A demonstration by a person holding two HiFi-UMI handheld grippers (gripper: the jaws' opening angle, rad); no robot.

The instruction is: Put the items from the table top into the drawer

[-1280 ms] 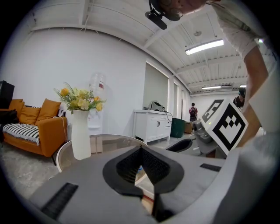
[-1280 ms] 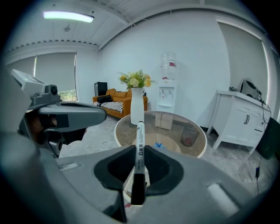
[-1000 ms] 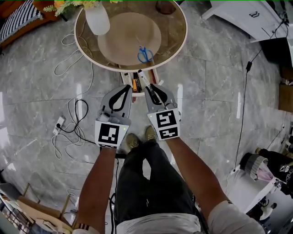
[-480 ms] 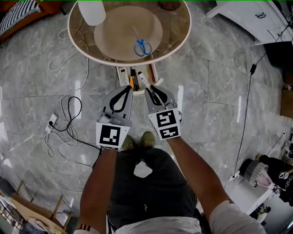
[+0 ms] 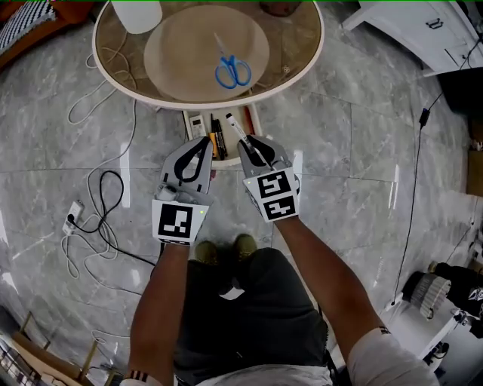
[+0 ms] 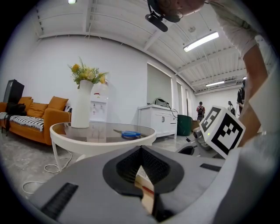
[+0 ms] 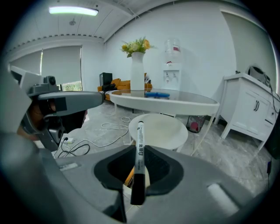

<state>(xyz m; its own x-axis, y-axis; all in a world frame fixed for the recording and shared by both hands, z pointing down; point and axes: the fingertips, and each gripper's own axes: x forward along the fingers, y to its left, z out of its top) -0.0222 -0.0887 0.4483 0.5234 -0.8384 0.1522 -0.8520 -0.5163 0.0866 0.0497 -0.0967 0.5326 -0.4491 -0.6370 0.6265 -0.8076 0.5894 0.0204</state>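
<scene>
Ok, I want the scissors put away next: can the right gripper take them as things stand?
Probably not yet: the right gripper is shut on a marker above the open drawer. The scissors lie unobstructed on the table, so after releasing the marker the way looks free.

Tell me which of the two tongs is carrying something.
The right tongs, clamped on a white marker with a black cap; the left tongs are closed tip to tip with nothing gripped.

The round glass worktop (image 5: 296, 51) carries blue scissors (image 5: 232, 71) near its middle and a white vase (image 5: 136, 15) at its left edge
</scene>
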